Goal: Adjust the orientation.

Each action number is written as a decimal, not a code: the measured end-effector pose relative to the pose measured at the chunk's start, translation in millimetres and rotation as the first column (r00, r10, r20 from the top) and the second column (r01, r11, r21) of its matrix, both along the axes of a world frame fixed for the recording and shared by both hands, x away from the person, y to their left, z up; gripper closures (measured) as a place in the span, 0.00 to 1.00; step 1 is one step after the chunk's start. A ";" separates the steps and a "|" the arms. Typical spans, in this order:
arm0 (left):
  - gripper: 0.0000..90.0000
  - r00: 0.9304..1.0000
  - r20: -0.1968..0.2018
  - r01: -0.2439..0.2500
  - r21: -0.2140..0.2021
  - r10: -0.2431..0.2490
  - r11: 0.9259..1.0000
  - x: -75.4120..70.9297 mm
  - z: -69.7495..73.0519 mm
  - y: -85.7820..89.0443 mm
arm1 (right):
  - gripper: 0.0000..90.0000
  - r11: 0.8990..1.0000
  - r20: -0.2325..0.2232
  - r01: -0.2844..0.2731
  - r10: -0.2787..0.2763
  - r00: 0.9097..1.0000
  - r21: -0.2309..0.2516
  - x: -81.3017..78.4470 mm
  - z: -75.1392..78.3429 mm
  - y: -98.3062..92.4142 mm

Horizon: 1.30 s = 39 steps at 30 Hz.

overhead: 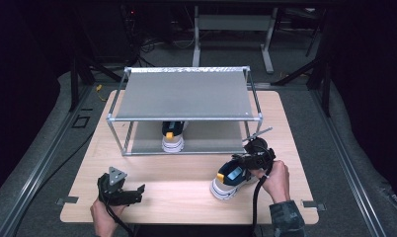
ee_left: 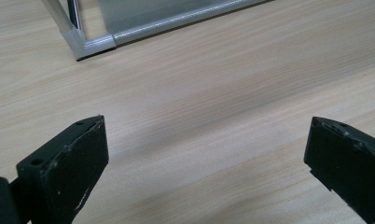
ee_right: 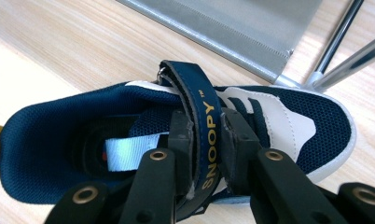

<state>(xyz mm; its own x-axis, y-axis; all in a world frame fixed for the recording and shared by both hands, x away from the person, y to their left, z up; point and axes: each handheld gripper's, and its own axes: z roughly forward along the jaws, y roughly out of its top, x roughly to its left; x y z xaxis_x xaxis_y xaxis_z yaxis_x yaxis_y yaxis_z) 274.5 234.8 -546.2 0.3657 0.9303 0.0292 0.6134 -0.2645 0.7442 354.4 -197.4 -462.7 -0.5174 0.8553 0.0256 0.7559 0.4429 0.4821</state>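
A navy and white sneaker (overhead: pixel 227 179) lies on the wooden table (overhead: pixel 186 192) near the front right. My right gripper (overhead: pixel 246 163) is shut on its navy strap (ee_right: pixel 204 126), which carries gold lettering. In the right gripper view the jaws pinch that strap from both sides above the shoe's opening (ee_right: pixel 83 140). A second matching sneaker (overhead: pixel 173 137) stands on the lower shelf of the metal rack (overhead: pixel 184 94). My left gripper (overhead: pixel 135 192) rests open at the front left, with bare wood between its fingers (ee_left: pixel 69 163).
The two-tier rack of silver tubes and grey shelves stands at the back half of the table; its front left corner foot (ee_left: pixel 90 44) is close ahead of my left gripper. Table edges drop to dark floor with rails on both sides.
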 end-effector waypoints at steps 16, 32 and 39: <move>0.00 1.000 0.005 -0.004 -0.004 0.004 1.000 -2.1 0.4 0.6 | 0.84 0.965 -0.008 -0.260 0.260 0.966 0.025 -7.0 21.4 16.7; 0.00 1.000 -0.001 -0.007 -0.002 0.007 1.000 -2.9 -0.8 0.6 | 0.84 0.866 -0.013 -0.500 0.500 0.866 -0.002 4.1 16.0 48.0; 0.00 1.000 -0.003 -0.008 -0.008 0.008 1.000 -3.6 -1.4 0.3 | 0.83 0.846 -0.027 -0.532 0.532 0.846 -0.011 7.5 8.1 59.8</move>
